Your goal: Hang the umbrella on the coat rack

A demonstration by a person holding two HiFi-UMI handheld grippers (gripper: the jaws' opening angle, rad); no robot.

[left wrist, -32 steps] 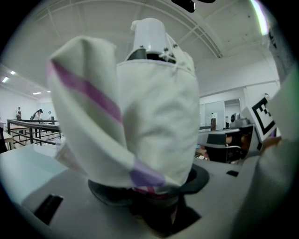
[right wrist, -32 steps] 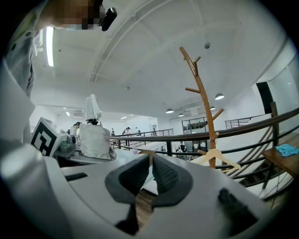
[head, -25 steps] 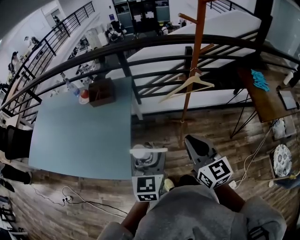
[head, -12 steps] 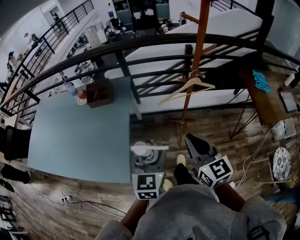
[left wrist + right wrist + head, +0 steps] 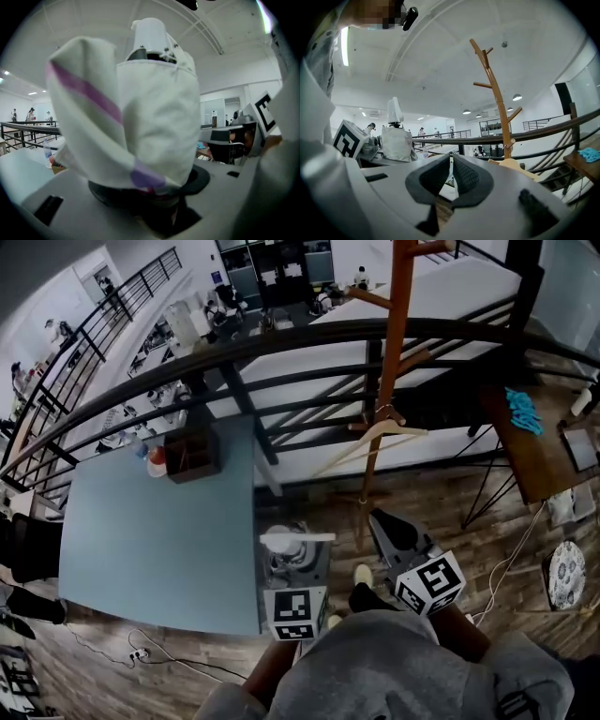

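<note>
A folded white umbrella with purple stripes stands upright in my left gripper, close to my body. In the left gripper view its fabric fills the frame and hides the left gripper, which is shut on its base. My right gripper is beside it on the right; its pads meet with nothing between them in the right gripper view. The brown wooden coat rack rises ahead by the railing, with a wooden hanger on a low peg. From the right gripper view I see the coat rack and the umbrella.
A blue-grey table lies to the left, carrying a brown box at its far corner. A black railing runs behind the rack. A wooden side table with a blue cloth is at the right, and a plate lies on the floor.
The view has shifted a little: the rack and hanger sit slightly more to the left and the table lower. Both grippers keep their places and the umbrella stays held.
</note>
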